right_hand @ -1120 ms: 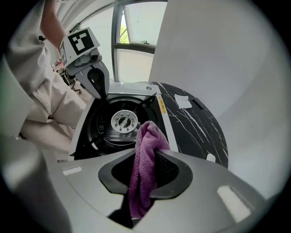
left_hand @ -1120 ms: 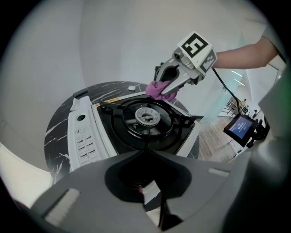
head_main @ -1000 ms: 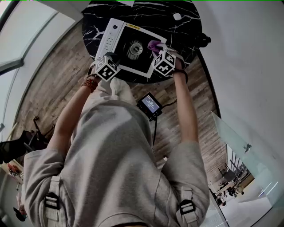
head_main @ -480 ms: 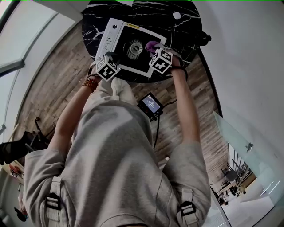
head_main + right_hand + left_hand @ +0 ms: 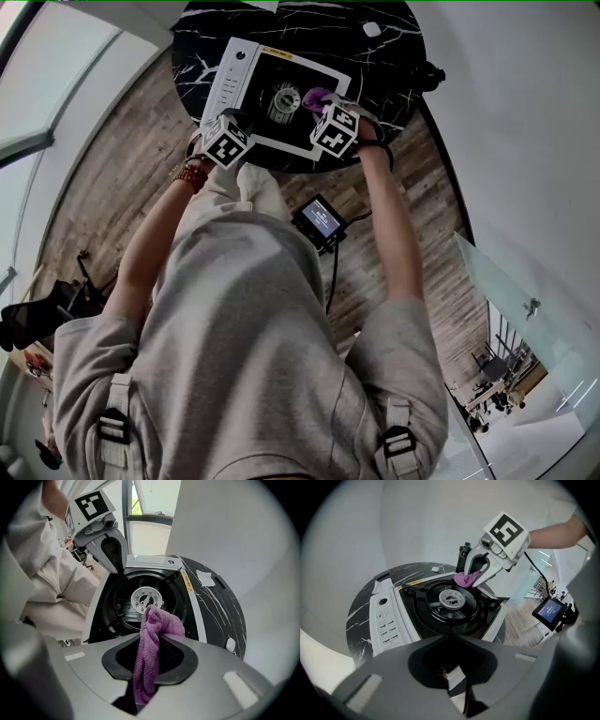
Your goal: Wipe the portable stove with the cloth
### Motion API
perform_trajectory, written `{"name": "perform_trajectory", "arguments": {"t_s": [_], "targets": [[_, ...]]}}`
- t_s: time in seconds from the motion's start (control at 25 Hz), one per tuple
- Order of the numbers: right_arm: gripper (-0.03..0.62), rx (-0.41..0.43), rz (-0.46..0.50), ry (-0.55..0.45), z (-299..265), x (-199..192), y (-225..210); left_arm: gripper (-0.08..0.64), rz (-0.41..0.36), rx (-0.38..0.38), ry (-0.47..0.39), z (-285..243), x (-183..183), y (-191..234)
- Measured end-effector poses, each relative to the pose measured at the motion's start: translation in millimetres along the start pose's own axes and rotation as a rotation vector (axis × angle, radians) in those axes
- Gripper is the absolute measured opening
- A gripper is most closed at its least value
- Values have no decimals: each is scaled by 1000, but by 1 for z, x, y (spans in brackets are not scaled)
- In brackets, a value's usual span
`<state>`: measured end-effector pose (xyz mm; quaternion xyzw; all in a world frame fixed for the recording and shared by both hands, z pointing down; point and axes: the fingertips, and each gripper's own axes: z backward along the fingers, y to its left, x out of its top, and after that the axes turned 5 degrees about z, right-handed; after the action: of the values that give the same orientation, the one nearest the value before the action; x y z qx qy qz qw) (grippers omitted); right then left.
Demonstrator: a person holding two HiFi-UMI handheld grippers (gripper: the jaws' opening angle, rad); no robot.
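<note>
The wiping looks to be under way rather than finished. The right claw (image 5: 474, 579) is clamped on a purple cloth (image 5: 150, 644), and the bunched free end hangs down into the black well of the stove (image 5: 232, 80), just right of the round burner (image 5: 284, 97). Whether it presses on the surface there or hangs a little above it is hard to tell. No dirt or wet streaks show, so how much has been cleaned cannot be read. By where the cloth is, the white frame and the control panel on the left probably remain, along with the left and far parts of the well.

The left claw (image 5: 118, 571) has its jaws nearly together at the stove's near-left corner, apparently pinching the white rim to steady it.

The burner and the pan supports rise from the well and would snag a flat sweep. The left claw covers its own corner. On the dark marbled tabletop (image 5: 384, 66), a small white piece (image 5: 373, 30) lies far off, and a screened device (image 5: 319, 220) sits on the wooden floor below.
</note>
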<state>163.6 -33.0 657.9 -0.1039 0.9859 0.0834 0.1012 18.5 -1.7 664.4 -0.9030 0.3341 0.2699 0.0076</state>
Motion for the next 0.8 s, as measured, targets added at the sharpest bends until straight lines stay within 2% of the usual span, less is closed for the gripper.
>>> {"name": "perform_trajectory", "arguments": {"t_s": [0.48, 0.8], "targets": [[92, 50, -12, -20, 5, 2, 29, 25, -2, 2, -3, -1, 0, 1], [92, 153, -15, -28, 6, 7, 50, 25, -3, -1, 4, 0, -1, 1]]}}
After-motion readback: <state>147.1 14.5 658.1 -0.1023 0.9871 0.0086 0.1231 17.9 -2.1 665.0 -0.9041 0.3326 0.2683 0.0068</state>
